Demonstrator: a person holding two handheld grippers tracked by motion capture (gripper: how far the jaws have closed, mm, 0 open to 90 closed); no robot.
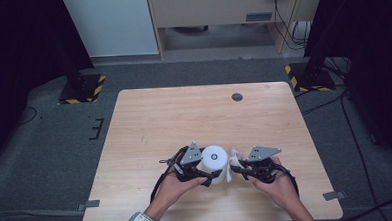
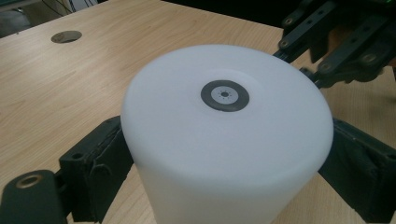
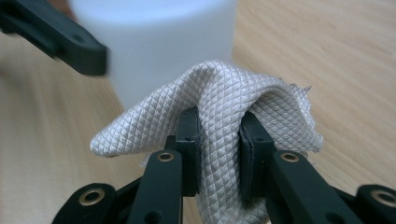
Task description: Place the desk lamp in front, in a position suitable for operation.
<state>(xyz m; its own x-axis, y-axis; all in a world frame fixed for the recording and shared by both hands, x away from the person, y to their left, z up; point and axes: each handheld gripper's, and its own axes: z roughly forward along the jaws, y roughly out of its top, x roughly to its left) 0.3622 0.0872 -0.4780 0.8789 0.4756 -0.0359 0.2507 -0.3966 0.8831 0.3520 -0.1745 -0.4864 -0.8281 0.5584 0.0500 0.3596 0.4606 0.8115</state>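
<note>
Jaws of the right gripper (image 3: 219,154) are pinched tight on a fold of white quilted cloth (image 3: 224,100), the fabric bunched between the two pads and draping out to either side. Just beyond it stands the white cylinder (image 2: 224,135), upright on the table (image 1: 149,117), and the cloth hangs right beside the cylinder's wall, near enough that I cannot tell whether it touches. On the cylinder's other side the left gripper (image 2: 224,186) has its jaws spread wide around the lower body, a padded jaw pressed against each flank, holding it steady.

From where I stand the cloth looks soft, light and limp; it will sag and slip unless a good thick fold is taken, as now. The cylinder looks smooth, rigid and matte, probably plastic and not heavy, with a small dark ring (image 2: 224,95) in the middle of its flat top. A round smooth wall like that could turn or slide in a grip, so low on the sides, square across the widest part, seems the safest hold. Past the cylinder, the table runs bare to a small round hole (image 1: 237,96) near its far edge.
</note>
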